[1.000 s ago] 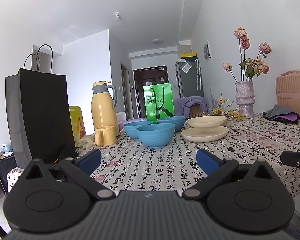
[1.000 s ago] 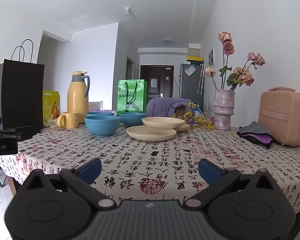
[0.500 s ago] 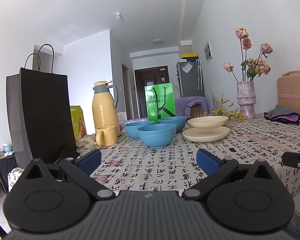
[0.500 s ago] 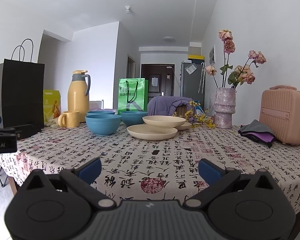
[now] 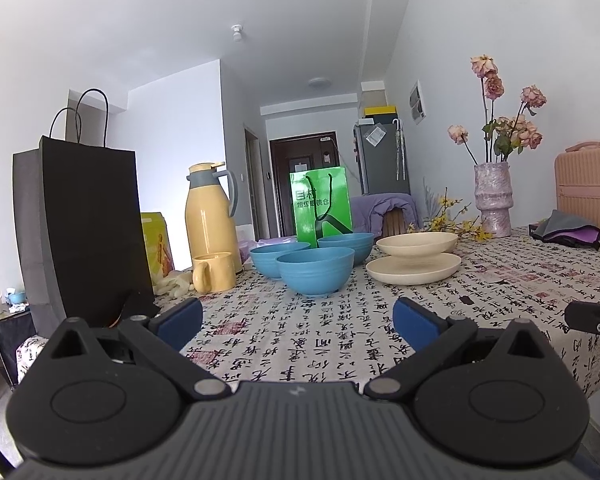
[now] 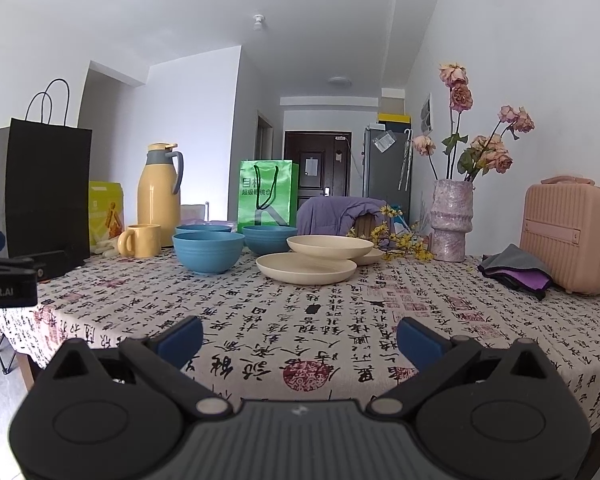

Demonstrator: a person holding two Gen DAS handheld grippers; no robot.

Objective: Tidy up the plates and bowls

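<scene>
Three blue bowls stand mid-table: the nearest (image 5: 316,270) (image 6: 208,252), one behind on the left (image 5: 274,254), one behind on the right (image 5: 346,242) (image 6: 270,238). To their right lie cream plates: a flat one in front (image 5: 414,268) (image 6: 306,268), a deeper one (image 5: 418,242) (image 6: 330,246) just behind it, and a third edge further back (image 6: 374,256). My left gripper (image 5: 298,322) is open and empty, low over the table's near edge. My right gripper (image 6: 300,338) is open and empty, also short of the dishes.
A black paper bag (image 5: 80,224), yellow thermos (image 5: 210,216), yellow mug (image 5: 214,272) and green bag (image 5: 322,208) stand left and behind the bowls. A vase of dried roses (image 6: 450,220), folded cloth (image 6: 516,270) and pink case (image 6: 570,236) stand on the right. The tablecloth (image 6: 300,320) is printed with calligraphy.
Both grippers have crept slightly forward toward the table; the dishes look a little nearer. Nothing on the table has moved and both jaws stay open.
</scene>
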